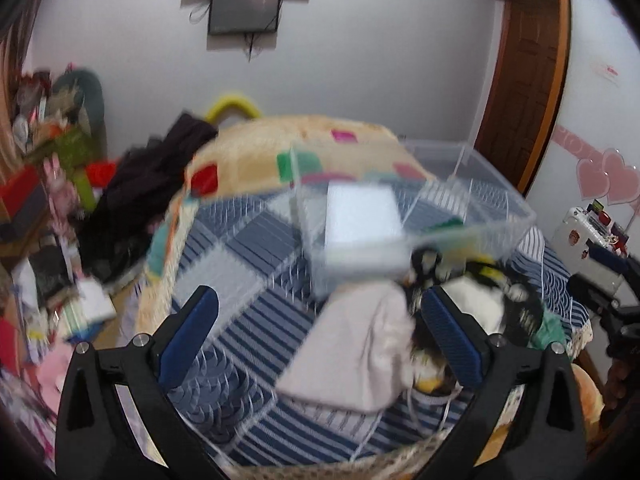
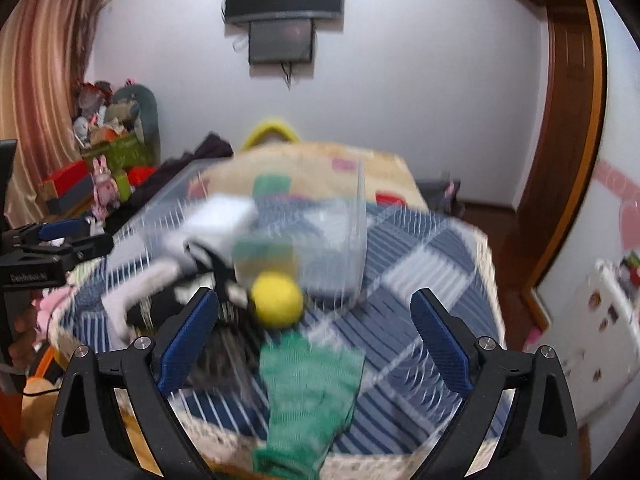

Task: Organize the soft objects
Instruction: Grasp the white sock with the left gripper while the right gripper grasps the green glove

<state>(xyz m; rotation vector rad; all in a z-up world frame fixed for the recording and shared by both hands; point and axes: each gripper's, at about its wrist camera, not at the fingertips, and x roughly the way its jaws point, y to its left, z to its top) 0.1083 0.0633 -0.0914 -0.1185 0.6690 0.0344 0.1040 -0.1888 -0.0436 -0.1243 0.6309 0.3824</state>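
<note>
A clear plastic bin (image 1: pixel 460 184) stands on a blue striped quilt and holds a white block (image 1: pixel 364 220). A pale pink cloth pouch (image 1: pixel 360 344) lies in front of it, between my left gripper's (image 1: pixel 320 312) open fingers. A black-and-white plush (image 1: pixel 480 292) lies to its right. In the right wrist view, my right gripper (image 2: pixel 316 312) is open above a green knitted cloth (image 2: pixel 308 392), with a yellow ball (image 2: pixel 277 299) just beyond and the black-and-white plush (image 2: pixel 188 292) to the left. The bin (image 2: pixel 340 240) is behind them.
A beige patterned pillow (image 1: pixel 300 152) lies at the far end of the bed, with dark clothes (image 1: pixel 152 184) beside it. Cluttered boxes and toys (image 1: pixel 48 152) stand at the left. A wooden door frame (image 2: pixel 560 120) is on the right. The left gripper (image 2: pixel 44 248) shows at the right view's left edge.
</note>
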